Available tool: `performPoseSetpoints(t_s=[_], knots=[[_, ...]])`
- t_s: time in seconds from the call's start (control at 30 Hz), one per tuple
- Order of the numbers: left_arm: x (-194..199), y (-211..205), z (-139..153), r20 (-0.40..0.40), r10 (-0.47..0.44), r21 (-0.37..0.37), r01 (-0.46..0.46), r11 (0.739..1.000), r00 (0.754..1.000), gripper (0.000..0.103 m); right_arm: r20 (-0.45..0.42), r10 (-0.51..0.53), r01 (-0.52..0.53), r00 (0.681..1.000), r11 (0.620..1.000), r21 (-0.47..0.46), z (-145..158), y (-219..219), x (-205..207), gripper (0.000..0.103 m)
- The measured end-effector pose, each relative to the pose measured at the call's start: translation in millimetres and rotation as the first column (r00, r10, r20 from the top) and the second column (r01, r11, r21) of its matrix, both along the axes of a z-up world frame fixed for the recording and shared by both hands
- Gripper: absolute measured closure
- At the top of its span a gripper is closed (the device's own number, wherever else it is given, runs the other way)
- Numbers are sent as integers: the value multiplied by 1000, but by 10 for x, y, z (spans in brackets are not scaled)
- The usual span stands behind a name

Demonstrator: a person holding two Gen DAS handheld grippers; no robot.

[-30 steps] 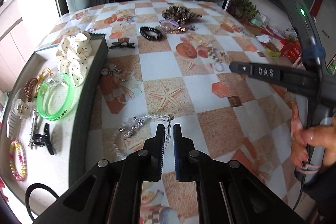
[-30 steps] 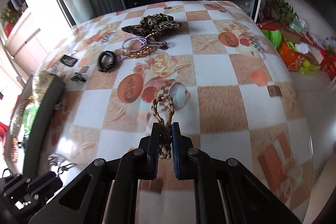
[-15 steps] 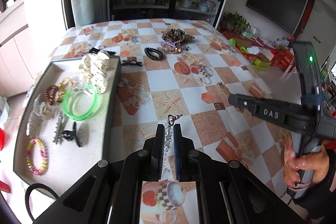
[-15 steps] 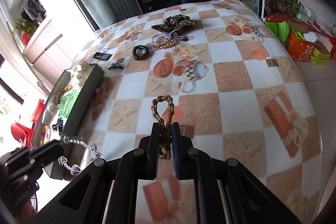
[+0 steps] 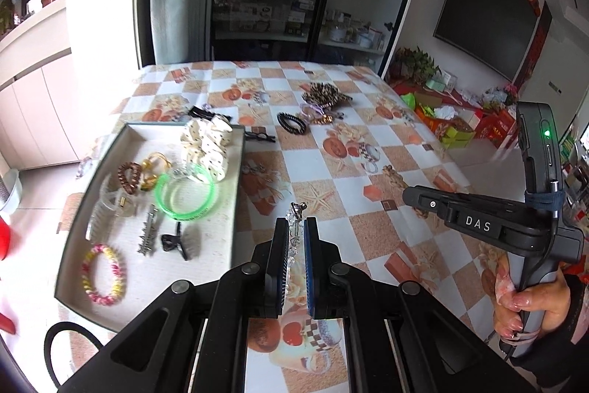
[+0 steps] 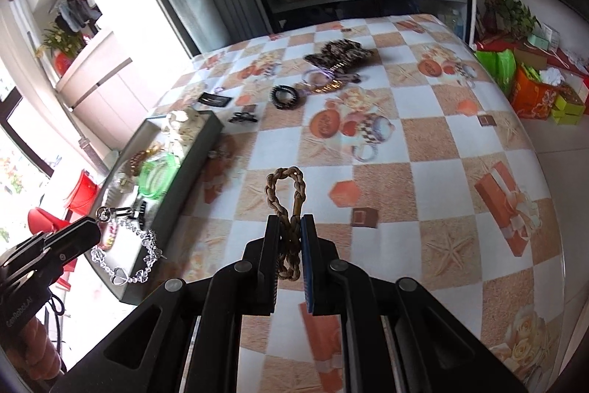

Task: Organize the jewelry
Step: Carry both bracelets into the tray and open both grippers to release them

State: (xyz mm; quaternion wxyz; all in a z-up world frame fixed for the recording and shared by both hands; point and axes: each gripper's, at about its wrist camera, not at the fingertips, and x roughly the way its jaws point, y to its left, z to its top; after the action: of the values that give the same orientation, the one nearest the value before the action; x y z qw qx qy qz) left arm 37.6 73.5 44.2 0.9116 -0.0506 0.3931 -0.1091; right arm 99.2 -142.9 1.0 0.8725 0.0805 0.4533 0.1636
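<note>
My left gripper (image 5: 295, 227) is shut on a clear crystal bracelet (image 5: 295, 223), held high above the table right of the grey tray (image 5: 235, 194). The right wrist view shows that bracelet (image 6: 125, 256) dangling from the left gripper (image 6: 94, 227) over the tray's near end. My right gripper (image 6: 288, 225) is shut on a braided brown bracelet (image 6: 286, 188), lifted above the checkered tablecloth. The tray holds a green bangle (image 5: 184, 196), a white dotted scrunchie (image 5: 208, 144), a pink-yellow bracelet (image 5: 103, 273) and several clips.
Loose on the table at the back are a leopard-print bow (image 5: 324, 94), a black coil hair tie (image 5: 291, 123), a gold and purple bangle pile (image 5: 317, 115) and black clips (image 5: 259, 136). The right gripper's body (image 5: 478, 223) crosses the right side of the left wrist view.
Both grippers have risen well above the table with their bracelets. The crystal bracelet has left the tablecloth and now hangs free by the tray.
</note>
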Motion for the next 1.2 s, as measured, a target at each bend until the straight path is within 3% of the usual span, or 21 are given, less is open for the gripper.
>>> performPoseSetpoints(t_s=[0.6,0.87,1.2], knots=[[-173,752,131,48,107,10,-108,994,993,93,41,185,-185,982,983,0,332,1058,-30,91],[-112,975,-86,8,146,18,-146,989,989,93,15,268,-268,963,963,-6,260,1558,31,91],[33,1172,-527,-80,177,37,-175,984,981,93,-67,318,-320,946,947,-26,-54,1944,163,91]])
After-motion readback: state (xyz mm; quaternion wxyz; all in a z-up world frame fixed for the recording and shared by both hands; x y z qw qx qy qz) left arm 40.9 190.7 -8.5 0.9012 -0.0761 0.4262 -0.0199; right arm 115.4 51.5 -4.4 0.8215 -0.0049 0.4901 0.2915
